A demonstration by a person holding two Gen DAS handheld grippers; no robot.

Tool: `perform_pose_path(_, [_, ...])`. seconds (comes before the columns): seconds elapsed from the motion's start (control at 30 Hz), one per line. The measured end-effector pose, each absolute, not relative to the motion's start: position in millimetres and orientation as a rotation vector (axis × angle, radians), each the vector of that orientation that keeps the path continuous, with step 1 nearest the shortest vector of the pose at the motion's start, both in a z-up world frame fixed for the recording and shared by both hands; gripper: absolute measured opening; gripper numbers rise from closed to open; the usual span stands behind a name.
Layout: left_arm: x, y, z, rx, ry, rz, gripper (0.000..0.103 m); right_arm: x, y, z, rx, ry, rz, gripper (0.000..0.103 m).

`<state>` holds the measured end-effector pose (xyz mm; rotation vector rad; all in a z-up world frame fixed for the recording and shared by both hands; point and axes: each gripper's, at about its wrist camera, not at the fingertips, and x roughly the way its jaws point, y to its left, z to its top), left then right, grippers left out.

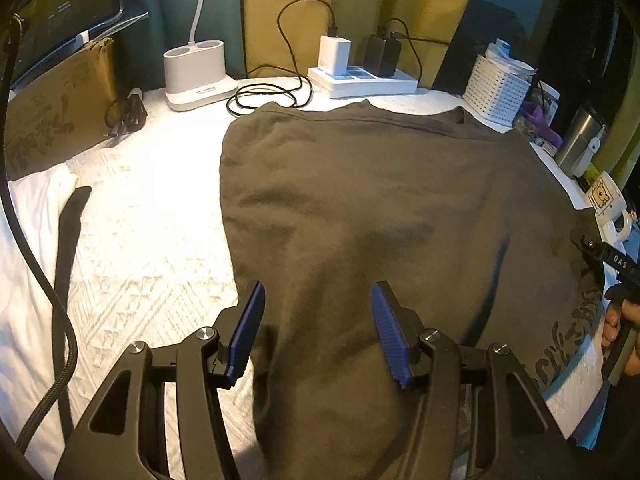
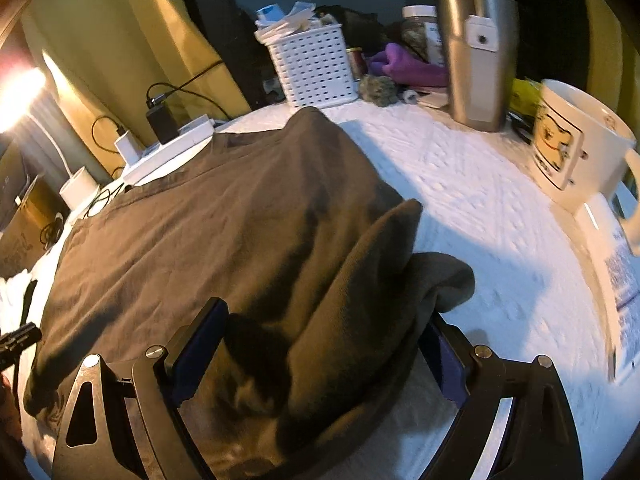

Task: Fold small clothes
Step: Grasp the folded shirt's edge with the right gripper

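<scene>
Your left gripper [image 1: 318,330] hangs over the near part of the shirt [image 1: 372,208], its blue pads [image 1: 387,330] spread apart with nothing clamped; the dark cloth lies flat below and between them, and you cannot tell from this view whether the tips touch it. The shirt spreads ahead of those fingers across the white cover [image 1: 152,224], reaching almost to the power strip [image 1: 362,78] and the coiled cable [image 1: 266,94] beyond. Left of the left finger runs a black strap [image 1: 70,240]; farther ahead on that side sit a lamp base [image 1: 196,76] and a cardboard box [image 1: 56,108]. To the right of the right finger, at the frame edge, your other hand [image 1: 622,326] grips its handle. Your right gripper [image 2: 326,354] stands wide and released, and a bunched fold of the shirt [image 2: 352,292] rises between its fingers, draped against the right one without being pinched. Ahead of these fingers the shirt [image 2: 208,220] lies flatter and runs to a white basket [image 2: 314,66]. Right of the right finger the cover [image 2: 500,240] is bare, and beyond it stand a steel tumbler [image 2: 478,56] and a mug [image 2: 576,140], well apart from the cloth. Purple fabric [image 2: 404,64] sits between basket and tumbler.
</scene>
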<state>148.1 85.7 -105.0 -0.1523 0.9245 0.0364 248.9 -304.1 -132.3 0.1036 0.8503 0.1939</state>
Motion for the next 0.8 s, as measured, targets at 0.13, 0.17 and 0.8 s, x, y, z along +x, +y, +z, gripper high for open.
perform_pose_path(0.13, [154.3,91.5,-103.6,-0.158,0.921,0.037,0.056,256.4,-293.2,-133.5,0.049,0.862,0.208,0.089])
perform_pose_path(0.17, [155.5,92.2,-103.2,-0.16,0.92,0.035,0.056,257.3,-291.7,-132.7,0.036,0.857,0.201,0.071])
perform_pose_path(0.8, [160.8,111.8,-93.5,-0.177,0.865,-0.006,0.056,261.6,-265.1,-79.6,-0.001,0.763,0.25,0.02])
